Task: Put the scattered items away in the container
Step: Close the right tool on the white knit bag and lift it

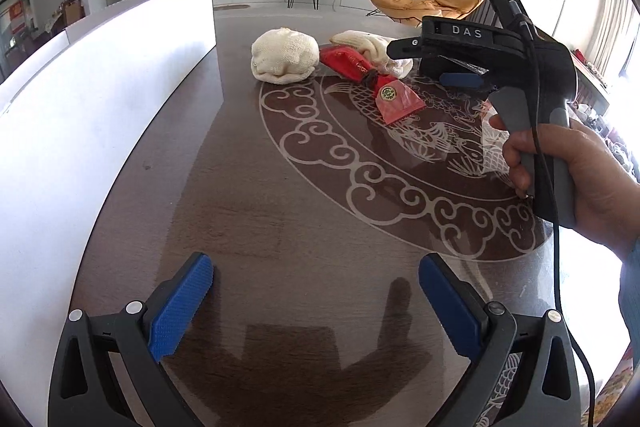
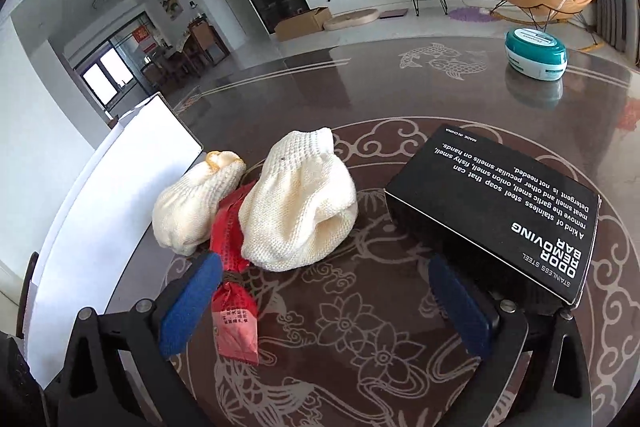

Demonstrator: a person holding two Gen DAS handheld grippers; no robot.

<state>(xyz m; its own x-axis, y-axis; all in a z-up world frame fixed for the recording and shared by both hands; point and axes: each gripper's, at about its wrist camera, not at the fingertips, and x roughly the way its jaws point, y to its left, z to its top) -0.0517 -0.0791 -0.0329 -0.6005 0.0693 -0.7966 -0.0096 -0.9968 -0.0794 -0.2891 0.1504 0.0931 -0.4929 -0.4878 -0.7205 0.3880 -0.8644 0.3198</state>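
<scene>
Red packet: lay on the table between two knitted bundles, just beside the white container.
Handling: looked light, crinkly, slippery; likely best pinched at its tied neck.
Right gripper: spread wide, empty, one pad touching the packet.
Left gripper: released, hovering apart.
Black box: right of the packet.
Surface: glossy dark patterned table; living room beyond.

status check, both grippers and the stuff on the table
Left gripper open, empty, over bare table. Right gripper open, low by red packet. Two knit gloves, black box still out. Nothing blocking.
</scene>
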